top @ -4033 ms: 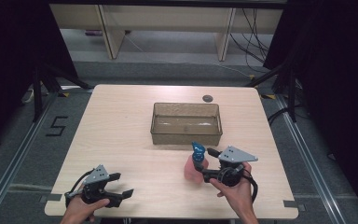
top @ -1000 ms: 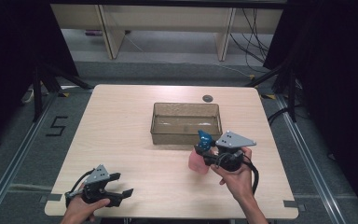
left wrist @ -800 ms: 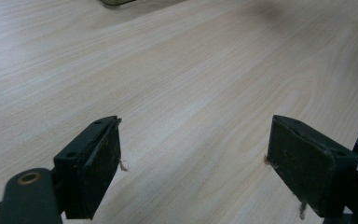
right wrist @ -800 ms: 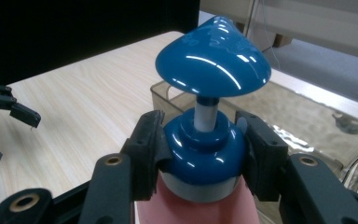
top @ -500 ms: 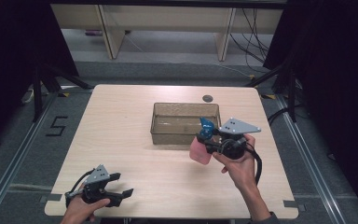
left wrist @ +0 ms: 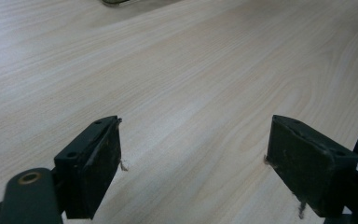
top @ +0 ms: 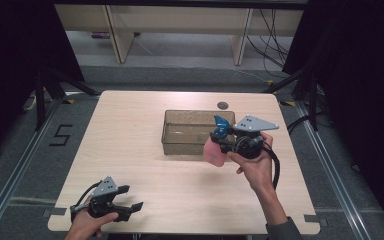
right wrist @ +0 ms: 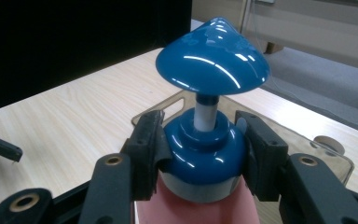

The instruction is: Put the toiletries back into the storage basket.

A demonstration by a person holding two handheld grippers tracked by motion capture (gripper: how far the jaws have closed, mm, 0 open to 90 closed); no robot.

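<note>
Here the right claw is clenched on the blue collar of a pink pump bottle, held lifted at the near right corner of the clear plastic bin on the table. The left claw rests released at the table's near left edge, jaws spread wide.

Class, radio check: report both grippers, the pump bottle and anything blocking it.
Right gripper shut on pink pump bottle, held beside clear bin. Left gripper open, low over table. Nothing blocking.
</note>
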